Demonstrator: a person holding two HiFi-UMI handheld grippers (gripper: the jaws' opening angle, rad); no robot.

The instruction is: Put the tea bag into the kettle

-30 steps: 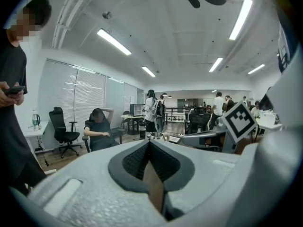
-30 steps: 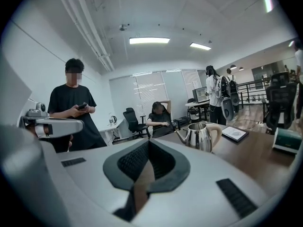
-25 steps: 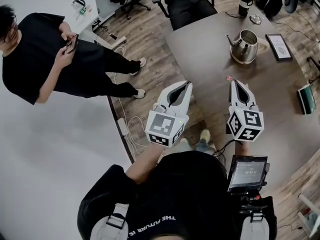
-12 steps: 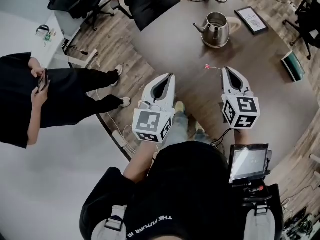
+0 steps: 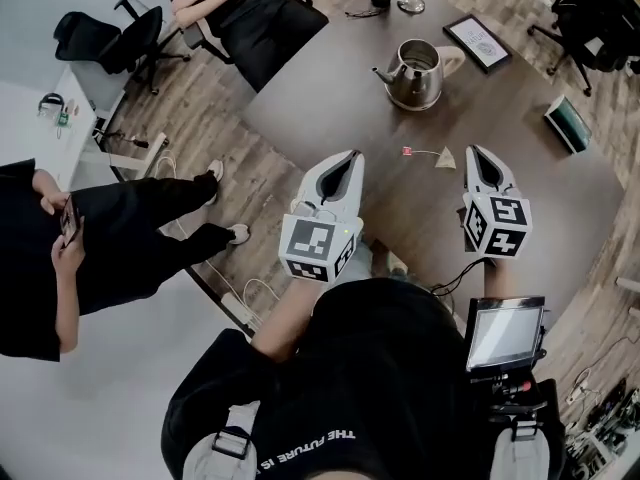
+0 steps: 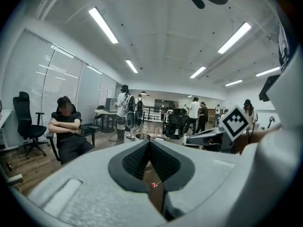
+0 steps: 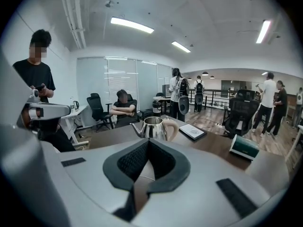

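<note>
The tea bag (image 5: 443, 158) lies on the counter (image 5: 330, 93) just beside the right gripper (image 5: 476, 154); the kettle (image 5: 415, 73) stands beyond; the left gripper (image 5: 349, 158) and the right both have fingers closed, empty.

A wood-plank floor (image 5: 280, 58) ran under a big dark table (image 5: 330, 98) with a rounded edge and gave way to a pale, smooth floor (image 5: 90, 398) on one side. A black office chair (image 5: 100, 33) stood by a white desk (image 5: 28, 146). Tall windows with white blinds (image 6: 54, 82) lined one wall. Long strip lights (image 6: 106, 25) glowed on the white ceiling (image 6: 165, 41).
</note>
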